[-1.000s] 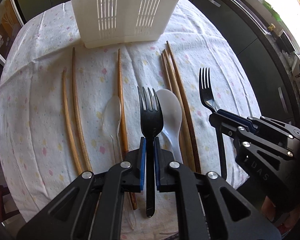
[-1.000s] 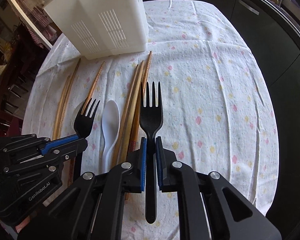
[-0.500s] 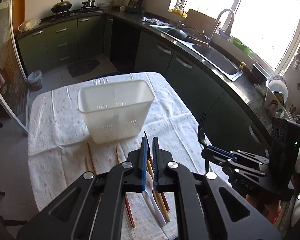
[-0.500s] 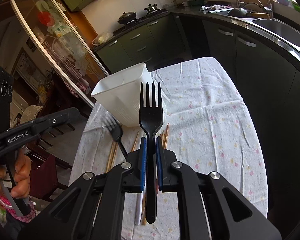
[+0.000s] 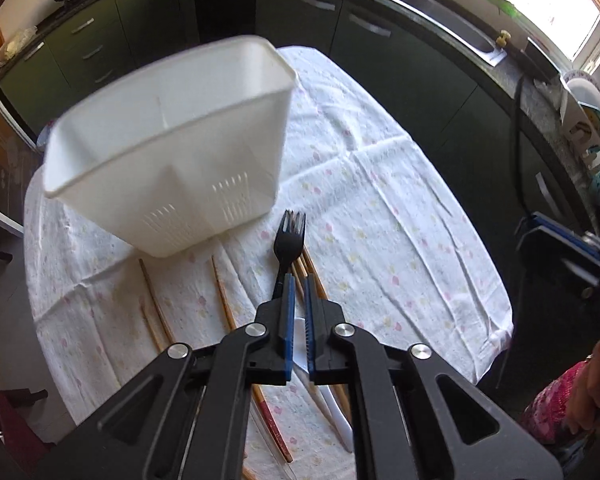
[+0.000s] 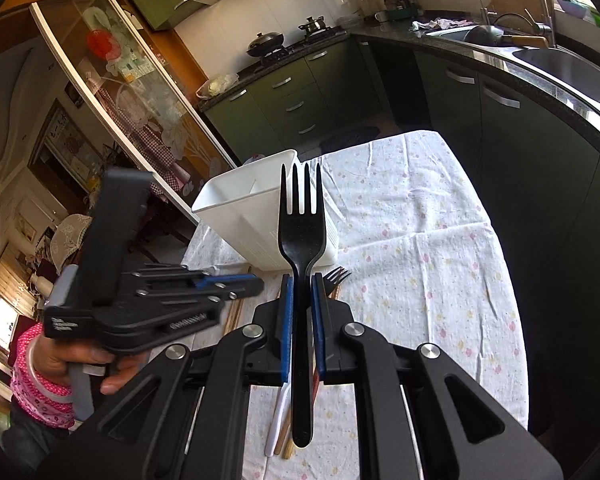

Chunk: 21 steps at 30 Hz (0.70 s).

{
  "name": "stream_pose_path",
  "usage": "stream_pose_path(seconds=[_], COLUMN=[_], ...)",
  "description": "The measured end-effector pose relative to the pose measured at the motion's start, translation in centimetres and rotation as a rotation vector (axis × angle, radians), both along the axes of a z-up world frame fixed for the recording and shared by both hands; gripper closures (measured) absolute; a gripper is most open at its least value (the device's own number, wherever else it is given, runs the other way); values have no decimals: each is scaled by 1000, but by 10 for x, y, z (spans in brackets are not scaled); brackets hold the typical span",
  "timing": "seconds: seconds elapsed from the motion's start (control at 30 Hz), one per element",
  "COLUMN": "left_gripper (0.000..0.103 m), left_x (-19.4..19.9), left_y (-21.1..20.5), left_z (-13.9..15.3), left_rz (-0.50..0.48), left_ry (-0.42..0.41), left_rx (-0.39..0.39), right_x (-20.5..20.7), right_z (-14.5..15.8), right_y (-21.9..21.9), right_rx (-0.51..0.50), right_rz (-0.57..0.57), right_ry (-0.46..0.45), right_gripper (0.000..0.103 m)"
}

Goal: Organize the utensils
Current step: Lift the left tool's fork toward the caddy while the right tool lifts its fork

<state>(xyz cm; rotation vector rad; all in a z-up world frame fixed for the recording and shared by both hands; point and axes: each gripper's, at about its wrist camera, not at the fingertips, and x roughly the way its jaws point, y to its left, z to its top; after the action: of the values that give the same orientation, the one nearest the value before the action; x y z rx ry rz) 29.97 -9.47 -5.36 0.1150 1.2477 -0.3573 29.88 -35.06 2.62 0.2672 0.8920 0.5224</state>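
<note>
My left gripper (image 5: 297,284) is shut on a black plastic fork (image 5: 288,240) whose tines point forward, just below and right of the white slotted utensil holder (image 5: 168,152). My right gripper (image 6: 301,284) is shut on a second black fork (image 6: 302,216), held upright well above the table, with the holder (image 6: 244,216) behind it. The left gripper (image 6: 236,286) shows at the left of the right wrist view. Wooden chopsticks (image 5: 220,292) and a white spoon (image 5: 332,408) lie on the cloth below.
The table carries a white flowered cloth (image 5: 400,232). Dark green kitchen cabinets (image 6: 300,92) and a counter with a sink (image 6: 560,64) run behind and to the right. A glass cabinet door (image 6: 112,92) stands at the left.
Both grippers have lifted their forks off the table. The left gripper has since tipped down and moved closer to the holder; the right gripper has risen higher.
</note>
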Motion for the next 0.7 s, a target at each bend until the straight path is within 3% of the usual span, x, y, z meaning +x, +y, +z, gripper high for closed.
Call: stream_pose_path(seconds=[0.1, 0.27, 0.47, 0.7], left_gripper=[90, 79, 79, 89], left_x=[10, 21, 26, 34], left_y=[-11, -12, -12, -18], left_z=[-31, -54, -73, -89], left_rz=[-53, -83, -118, -174], left_ry=[54, 81, 99, 87], left_rx=[36, 88, 132, 160], right_x=[-1, 0, 1, 4], right_z=[-1, -2, -2, -5], right_y=[-5, -14, -11, -11], right_rx=[-1, 1, 6, 2], right_rz=[-8, -22, -15, -14], right_ry=[5, 7, 11, 24], right_gripper=[93, 93, 93, 93])
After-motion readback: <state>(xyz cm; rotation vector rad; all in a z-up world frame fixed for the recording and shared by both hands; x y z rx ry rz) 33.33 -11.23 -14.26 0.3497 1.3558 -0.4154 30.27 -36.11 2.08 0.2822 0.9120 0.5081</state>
